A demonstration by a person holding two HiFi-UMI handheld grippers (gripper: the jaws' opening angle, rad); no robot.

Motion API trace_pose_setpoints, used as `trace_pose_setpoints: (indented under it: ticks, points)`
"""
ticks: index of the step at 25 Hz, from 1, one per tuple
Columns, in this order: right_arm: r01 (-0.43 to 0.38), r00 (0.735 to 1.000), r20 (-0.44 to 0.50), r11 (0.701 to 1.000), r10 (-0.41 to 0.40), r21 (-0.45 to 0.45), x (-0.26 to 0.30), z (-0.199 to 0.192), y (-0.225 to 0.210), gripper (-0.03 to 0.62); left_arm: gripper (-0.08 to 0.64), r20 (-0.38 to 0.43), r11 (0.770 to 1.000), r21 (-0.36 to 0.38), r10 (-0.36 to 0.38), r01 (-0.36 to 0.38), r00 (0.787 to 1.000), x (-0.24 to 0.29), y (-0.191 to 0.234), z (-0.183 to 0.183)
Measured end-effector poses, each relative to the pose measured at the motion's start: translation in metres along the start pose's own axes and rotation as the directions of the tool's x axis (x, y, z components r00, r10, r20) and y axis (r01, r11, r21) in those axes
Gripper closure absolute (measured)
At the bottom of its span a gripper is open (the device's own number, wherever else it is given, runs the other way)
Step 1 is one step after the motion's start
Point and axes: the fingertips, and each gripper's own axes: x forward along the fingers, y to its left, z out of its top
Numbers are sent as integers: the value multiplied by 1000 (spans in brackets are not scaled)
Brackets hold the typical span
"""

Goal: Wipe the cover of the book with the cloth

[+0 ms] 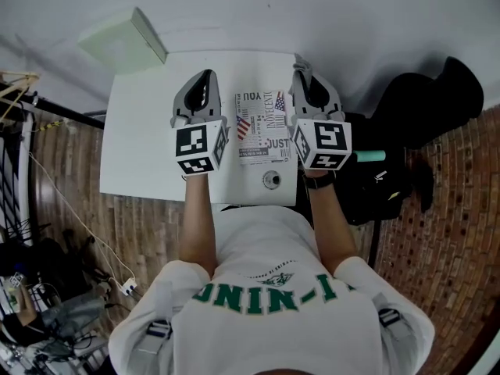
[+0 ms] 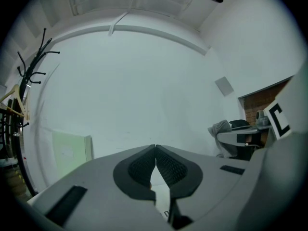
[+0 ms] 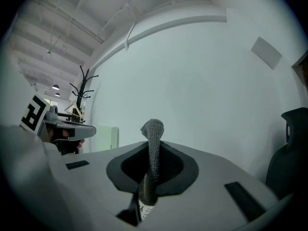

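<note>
Head view: a white surface [image 1: 141, 147] stood below the camera with a book [image 1: 262, 127] lying flat on it. The book's cover was white with newspaper-style print. The words "JUST", "INNOCENT" and "YOU" could be read, set at different angles beside small stars-and-stripes flags. The finer print was too small to read. The left tongs [image 1: 205, 80] were just left of the book, and the right tongs [image 1: 303, 67] were just right of it. Each carried a cube of black-and-white square markers. A small round object [image 1: 271, 180] lay on the surface just on the near side of the book. A pale green panel [image 1: 123, 41] stood off the surface's far left corner, well away from the book. Green lettering ran across the person's white shirt [image 1: 266, 295], but it was not clear enough to read.

Left gripper view: the left tongs [image 2: 155, 150] were closed, their ribbed pads meeting at the tips with nothing between them. The pale green panel [image 2: 70, 153] showed to the left against a white wall. A coat stand [image 2: 31, 66] stood further left.

Right gripper view: the right tongs [image 3: 153, 148] were clamped on a grey knitted cloth [image 3: 154, 129]. The cloth stood up in a narrow roll above the pads and hung down below them. A coat stand [image 3: 82, 88] stood to the left.
</note>
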Motion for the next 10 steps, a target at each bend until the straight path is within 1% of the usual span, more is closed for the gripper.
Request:
trace_pose_setpoints:
  ticks: [2, 4, 6, 7, 8, 9, 10]
  points:
    - [-6, 1000, -10, 1000, 6, -8, 1, -5, -2, 554, 554, 3, 1000, -11, 14, -14, 1000, -1, 1, -7]
    - [-29, 999, -29, 1000, 29, -6, 5, -13, 0, 554, 554, -6, 1000, -22, 18, -18, 1000, 2, 2, -15]
    - [-63, 997, -47, 998, 63, 12, 11, -24, 3, 554, 555, -47, 999, -36, 16, -18, 999, 9, 3, -33]
    - [-76, 995, -58, 997, 77, 19, 14, -30, 4, 554, 554, -89, 999, -49, 11, -15, 996, 15, 3, -49]
    - [-86, 994, -72, 996, 87, 19, 17, -36, 4, 554, 555, -148, 998, -68, 1, -11, 989, 22, 4, -71]
    - [-94, 992, -88, 995, 95, 14, 20, -43, 5, 554, 555, -218, 996, -92, -15, -6, 976, 29, 3, -96]
    - [-101, 989, -106, 995, 101, 7, 23, -50, 5, 554, 554, -293, 993, -119, -34, -1, 956, 37, 3, -124]
